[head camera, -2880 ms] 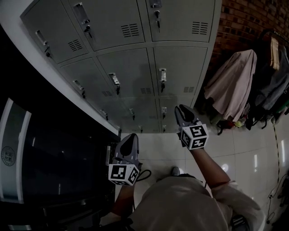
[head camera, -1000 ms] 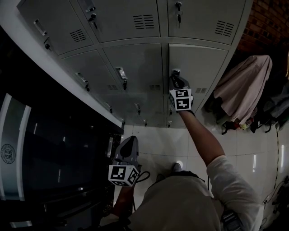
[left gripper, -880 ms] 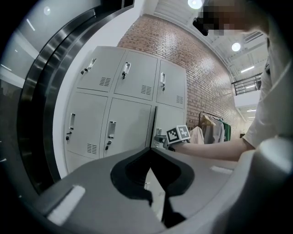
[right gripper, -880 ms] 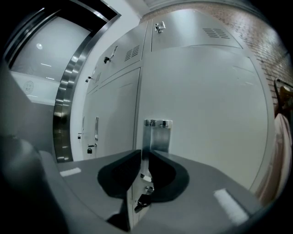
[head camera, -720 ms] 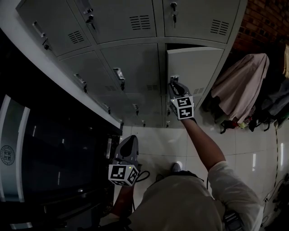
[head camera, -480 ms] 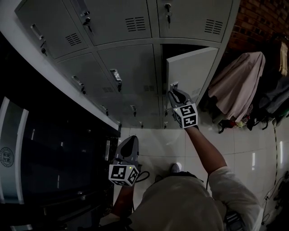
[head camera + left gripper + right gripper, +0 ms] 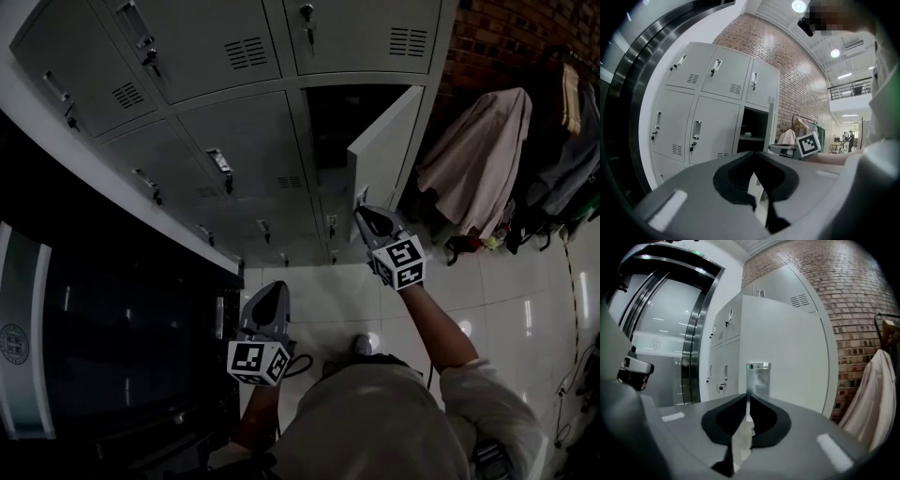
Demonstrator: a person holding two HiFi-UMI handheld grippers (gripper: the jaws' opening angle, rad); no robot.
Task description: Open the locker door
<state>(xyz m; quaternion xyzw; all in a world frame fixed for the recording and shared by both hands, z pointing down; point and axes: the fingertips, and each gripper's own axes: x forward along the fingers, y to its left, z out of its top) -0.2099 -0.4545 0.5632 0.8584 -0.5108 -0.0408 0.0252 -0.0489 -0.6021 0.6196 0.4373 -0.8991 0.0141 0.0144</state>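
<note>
The grey locker door (image 7: 380, 155) stands swung outward, hinged on its right, and its dark compartment (image 7: 337, 122) is exposed. My right gripper (image 7: 364, 216) is at the door's free edge, shut on the metal handle (image 7: 362, 197). In the right gripper view the handle plate (image 7: 758, 376) rises just beyond the closed right gripper (image 7: 748, 401), with the door face (image 7: 792, 348) behind it. My left gripper (image 7: 272, 289) hangs low near the person's body, shut and empty. The left gripper (image 7: 754, 159) view shows the open compartment (image 7: 752, 133) with a shelf inside.
Closed lockers (image 7: 234, 150) fill the bank left of, above and below the open one. A dark glass and steel doorway (image 7: 112, 356) is at the left. Coats (image 7: 478, 159) hang on a rack by the brick wall (image 7: 497, 37) at right. White floor tiles (image 7: 487, 291) lie below.
The door was shut a second ago and has swung wide open. My right gripper has drawn back toward the person with the handle. The left gripper has stayed put.
</note>
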